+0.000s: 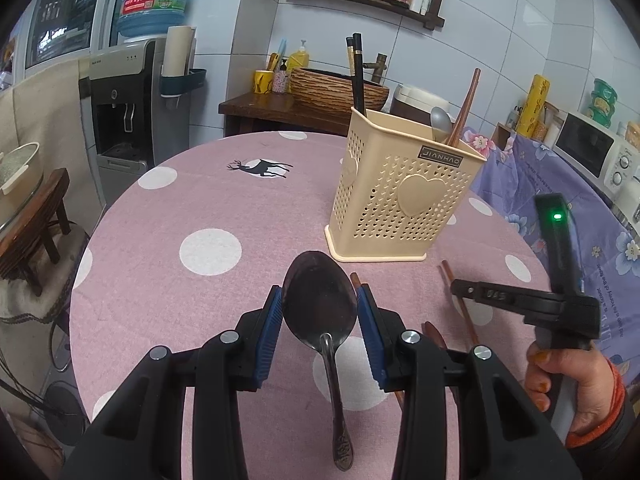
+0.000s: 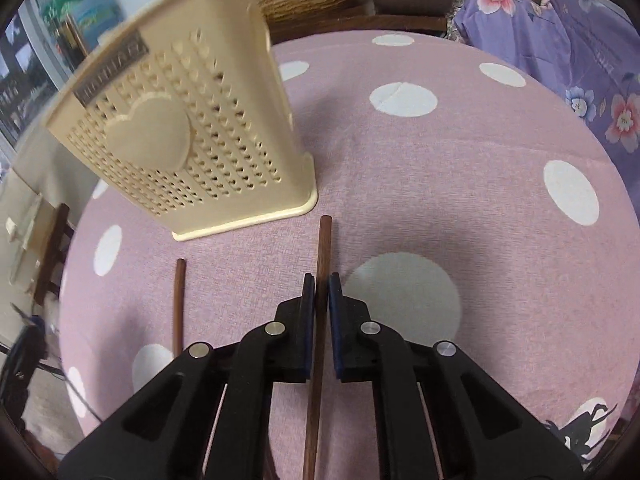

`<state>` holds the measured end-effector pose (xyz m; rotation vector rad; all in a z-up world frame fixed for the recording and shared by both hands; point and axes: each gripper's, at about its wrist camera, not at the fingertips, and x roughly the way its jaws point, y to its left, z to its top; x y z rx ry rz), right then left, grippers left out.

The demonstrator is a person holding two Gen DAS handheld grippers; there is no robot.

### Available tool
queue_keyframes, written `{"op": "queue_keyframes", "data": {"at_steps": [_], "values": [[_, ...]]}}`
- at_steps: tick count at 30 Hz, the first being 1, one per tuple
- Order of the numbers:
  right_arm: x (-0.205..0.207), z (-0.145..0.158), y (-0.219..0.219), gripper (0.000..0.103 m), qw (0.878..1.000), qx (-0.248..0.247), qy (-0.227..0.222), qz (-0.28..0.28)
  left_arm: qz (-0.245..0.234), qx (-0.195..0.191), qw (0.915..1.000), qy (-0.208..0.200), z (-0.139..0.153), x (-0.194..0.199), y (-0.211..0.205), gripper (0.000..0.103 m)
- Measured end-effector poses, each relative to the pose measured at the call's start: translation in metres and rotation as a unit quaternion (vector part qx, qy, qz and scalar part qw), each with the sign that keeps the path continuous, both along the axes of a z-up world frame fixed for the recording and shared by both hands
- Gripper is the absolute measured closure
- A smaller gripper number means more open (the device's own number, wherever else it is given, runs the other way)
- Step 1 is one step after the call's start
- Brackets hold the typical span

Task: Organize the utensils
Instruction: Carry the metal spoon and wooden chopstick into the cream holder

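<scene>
Step in hand: you have a utensil clamped in each gripper and neither has gone into the holder yet; I judge this the pick-up stage, just ahead of the carry.
Left gripper [image 1: 320, 312]: your blue pads are pressed on both edges of the metal spoon [image 1: 322, 320] at its bowl, with the handle trailing back toward the camera.
Right gripper [image 2: 321, 292]: your jaws are closed on a brown wooden chopstick [image 2: 322, 248], gripped partway along, its blunt end poking out ahead of the pads toward the holder's base.
Utensil holder [image 1: 400, 196]: the beige perforated caddy with heart panels stands upright on the pink polka-dot tablecloth [image 1: 168, 216], near both tools; it already holds dark chopsticks, a wooden one and a grey spoon.
Still loose: a second brown chopstick [image 2: 179, 304] lies on the cloth to the left of the one you hold, apart from it.
Next move: lift whichever piece you choose clear above the holder's rim, tip it upright, and let it down into an open compartment.
Watch: the chopstick is thin and could pivot between the pads as you tilt it.
</scene>
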<state>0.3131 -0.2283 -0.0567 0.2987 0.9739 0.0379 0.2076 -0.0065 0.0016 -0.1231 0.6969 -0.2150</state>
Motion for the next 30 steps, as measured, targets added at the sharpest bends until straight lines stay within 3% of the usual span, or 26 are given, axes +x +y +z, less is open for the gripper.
{"op": "queue_keyframes", "data": {"at_steps": [4, 9, 17, 22, 30], "values": [[-0.023, 0.026, -0.020, 0.096, 0.999, 0.021, -0.047, -0.013, 0.000, -0.002, 1.0000, -0.003, 0.003, -0.002, 0.000, 0.065], [-0.057, 0.065, -0.038, 0.096, 0.992, 0.007, -0.123, -0.023, -0.001, -0.003, 0.9999, -0.013, 0.008, -0.006, -0.002, 0.065], [-0.102, 0.112, -0.045, 0.096, 0.978, -0.018, -0.205, -0.028, 0.000, 0.004, 0.9994, -0.036, 0.021, -0.010, -0.005, 0.065], [-0.118, 0.131, -0.050, 0.096, 0.972, -0.026, -0.233, -0.033, -0.001, 0.006, 0.9992, -0.038, 0.023, -0.009, -0.005, 0.065], [-0.119, 0.135, -0.047, 0.096, 0.971, -0.028, -0.237, -0.024, -0.002, 0.014, 0.9987, -0.049, 0.028, -0.010, -0.005, 0.065]]}}
